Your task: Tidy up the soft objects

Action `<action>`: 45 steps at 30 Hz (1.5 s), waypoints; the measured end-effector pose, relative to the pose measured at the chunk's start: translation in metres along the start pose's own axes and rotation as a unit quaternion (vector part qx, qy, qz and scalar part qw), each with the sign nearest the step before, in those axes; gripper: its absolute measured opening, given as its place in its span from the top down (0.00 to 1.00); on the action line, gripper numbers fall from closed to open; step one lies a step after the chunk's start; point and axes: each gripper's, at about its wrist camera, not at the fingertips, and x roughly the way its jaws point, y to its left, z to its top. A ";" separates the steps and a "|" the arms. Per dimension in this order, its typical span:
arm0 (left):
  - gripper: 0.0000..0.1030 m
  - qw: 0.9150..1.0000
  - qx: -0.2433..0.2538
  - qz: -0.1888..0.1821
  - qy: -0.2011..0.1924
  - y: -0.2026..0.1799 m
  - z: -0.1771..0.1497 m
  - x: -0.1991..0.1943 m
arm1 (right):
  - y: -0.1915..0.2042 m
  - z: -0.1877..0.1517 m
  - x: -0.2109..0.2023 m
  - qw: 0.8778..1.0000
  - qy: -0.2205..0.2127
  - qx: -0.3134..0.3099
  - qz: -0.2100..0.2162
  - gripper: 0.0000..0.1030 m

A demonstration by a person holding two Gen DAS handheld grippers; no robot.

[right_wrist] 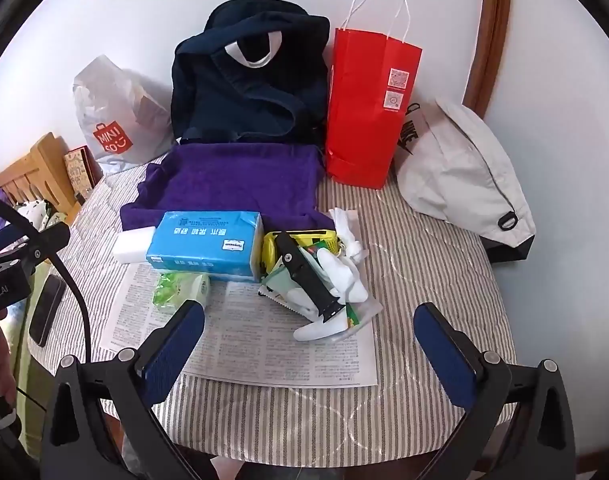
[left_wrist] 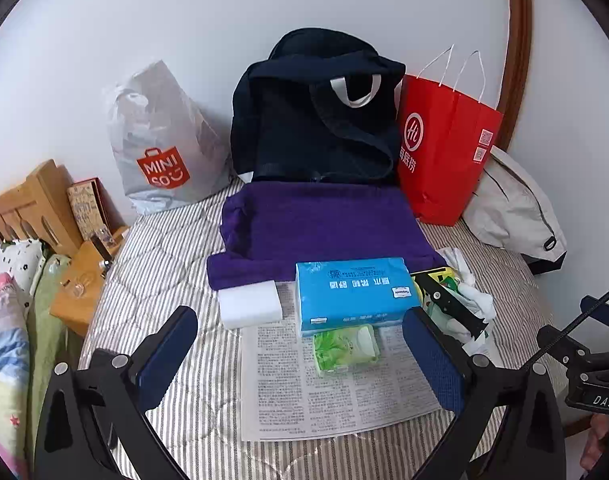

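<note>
At the far left, a wooden slatted headboard [left_wrist: 22, 204] stands beside patterned bedding, and a crinkled grey plastic bag [left_wrist: 160, 140] with an orange logo leans on the wall. The surface underneath is a quilted bed cover [right_wrist: 424, 256] in thin grey and white stripes, with a flat printed newspaper sheet [right_wrist: 264, 344] spread on it.

On the near left edge of the group lies a smooth white sponge block [left_wrist: 250, 304], rectangular and matte, touching the front fold of a deep purple towel [left_wrist: 324, 224], whose napped cloth is laid flat with soft rolled edges. Behind the towel slumps a dark navy fabric bag [left_wrist: 316, 120] with a white loop handle. In front of the towel sits a glossy blue tissue pack [left_wrist: 354, 294], boxy and slightly puffed, and just before it, on the paper, a small green wet-wipe packet [left_wrist: 346, 350] with a shiny wrinkled wrap.

To the right lies a jumble: white socks [right_wrist: 344, 276], a yellow packet [right_wrist: 300, 240], and a black strap-like piece [right_wrist: 304, 276] across them. Further back stands a stiff red paper bag [right_wrist: 368, 104] with thin cord handles, then a pale grey drawstring sack [right_wrist: 460, 172], soft and rounded.

The left gripper [left_wrist: 300, 356] is spread wide above the paper, nothing between its blue ribbed pads; the right gripper [right_wrist: 308, 348] is likewise spread and empty.
</note>
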 end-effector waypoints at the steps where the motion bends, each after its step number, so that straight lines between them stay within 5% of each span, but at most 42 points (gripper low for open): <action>1: 0.00 1.000 0.000 0.000 0.000 -0.001 0.000 0.000 | -0.001 0.000 0.000 1.000 0.000 0.003 0.001 0.00; 45: 0.00 1.000 0.000 -0.006 -0.005 -0.001 -0.002 -0.006 | 0.003 -0.001 -0.007 1.000 0.000 0.009 -0.005 0.00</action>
